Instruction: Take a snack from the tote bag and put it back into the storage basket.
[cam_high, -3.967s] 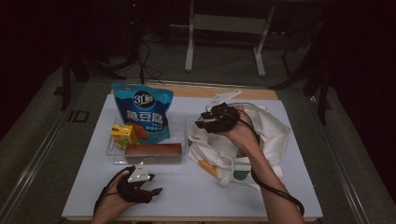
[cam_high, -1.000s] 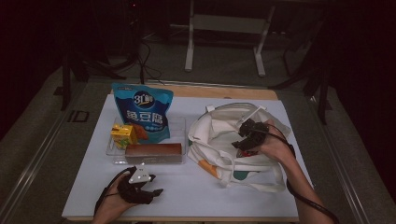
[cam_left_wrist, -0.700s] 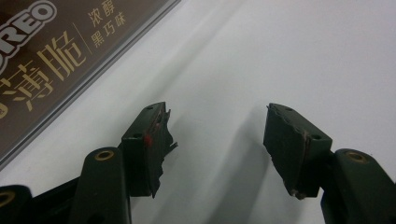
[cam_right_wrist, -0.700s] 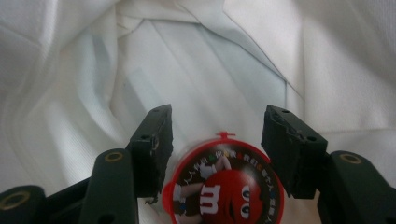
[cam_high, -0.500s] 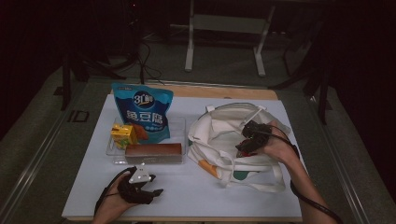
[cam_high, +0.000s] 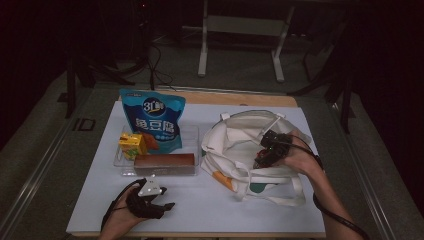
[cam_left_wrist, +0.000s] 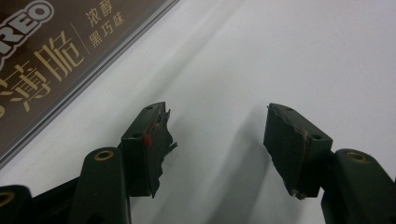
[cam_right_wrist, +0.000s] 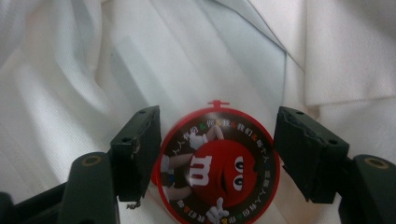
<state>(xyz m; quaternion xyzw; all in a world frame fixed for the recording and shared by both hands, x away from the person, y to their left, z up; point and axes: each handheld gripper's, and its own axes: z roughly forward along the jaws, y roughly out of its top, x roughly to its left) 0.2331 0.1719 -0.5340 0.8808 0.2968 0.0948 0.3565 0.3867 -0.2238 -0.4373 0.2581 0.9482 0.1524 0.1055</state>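
A white tote bag lies open on the table's right half. My right gripper reaches into its mouth. In the right gripper view a round red M&M's tin rests on the bag's cloth between the jaws of the right gripper. Those jaws have just been opening, and a gap shows between the tin and the right-hand pad. My left gripper rests near the table's front edge, open. Nothing but bare white tabletop lies between the jaws of the left gripper.
A clear tray left of the bag holds a blue snack pouch, a yellow carton and a brown Oreo box. That Oreo box lies just beyond my left gripper. Dark floor and table legs surround the table.
My right hand has gone from the bag's far left rim to its right side, then eased down and left into the opening. The left hand has stayed put.
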